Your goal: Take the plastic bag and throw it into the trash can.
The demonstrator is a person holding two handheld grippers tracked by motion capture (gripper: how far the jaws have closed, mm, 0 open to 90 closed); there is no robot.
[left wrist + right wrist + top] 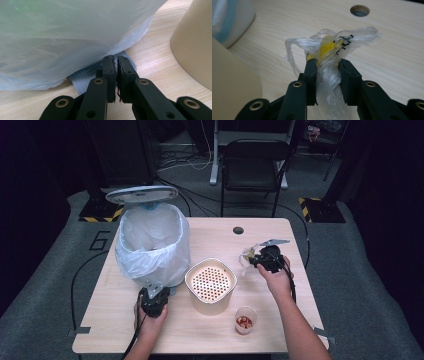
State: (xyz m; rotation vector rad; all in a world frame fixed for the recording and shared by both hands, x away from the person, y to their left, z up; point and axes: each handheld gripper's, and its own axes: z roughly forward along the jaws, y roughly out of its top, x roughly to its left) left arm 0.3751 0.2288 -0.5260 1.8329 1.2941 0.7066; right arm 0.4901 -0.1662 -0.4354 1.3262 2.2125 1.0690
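Crumpled clear plastic wrapper with yellow scraps inside [329, 50]: clamped between jaws of right gripper [328, 67], raised above light wooden bench [280, 320] near right edge, toward far right corner.
Right gripper jaws: pressed on twisted neck of wrapper.
Left gripper [116, 72]: jaws together, on grey ribbed pedal [82, 80] at foot of white bag-lined bin [152, 245], left half of bench.
Cream perforated bowl [210, 282]: middle of bench, just right of bin.
Small clear cup with red bits [245, 321]: near front edge.

Lab or studio: floor cables [190, 205], hazard-taped stand bases [102, 212], numbered floor.
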